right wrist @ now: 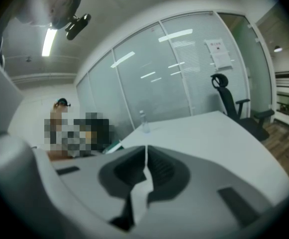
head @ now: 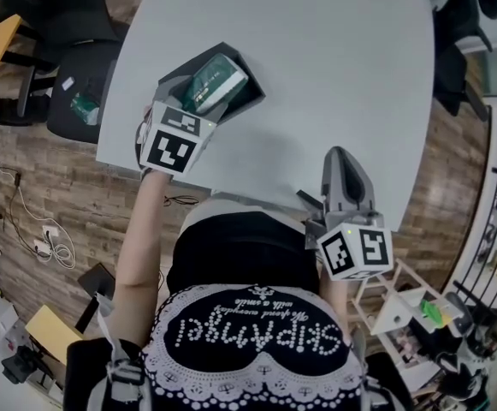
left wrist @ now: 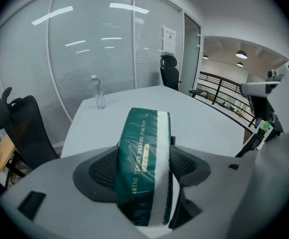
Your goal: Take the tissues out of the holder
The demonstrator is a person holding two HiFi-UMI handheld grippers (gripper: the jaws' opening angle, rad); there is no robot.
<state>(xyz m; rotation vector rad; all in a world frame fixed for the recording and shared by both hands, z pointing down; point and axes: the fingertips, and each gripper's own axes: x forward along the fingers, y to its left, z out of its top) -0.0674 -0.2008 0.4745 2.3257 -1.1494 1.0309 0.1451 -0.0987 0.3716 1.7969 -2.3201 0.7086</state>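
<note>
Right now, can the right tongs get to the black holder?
Probably yes. Bare white table lies between the shut right tongs and the holder; only the left tongs, holding the green tissue pack, crowd its near-left side.

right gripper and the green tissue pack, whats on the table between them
Nothing: in the head view only bare white table lies between the right gripper and the green tissue pack, which the left gripper clamps at the dark holder.
</note>
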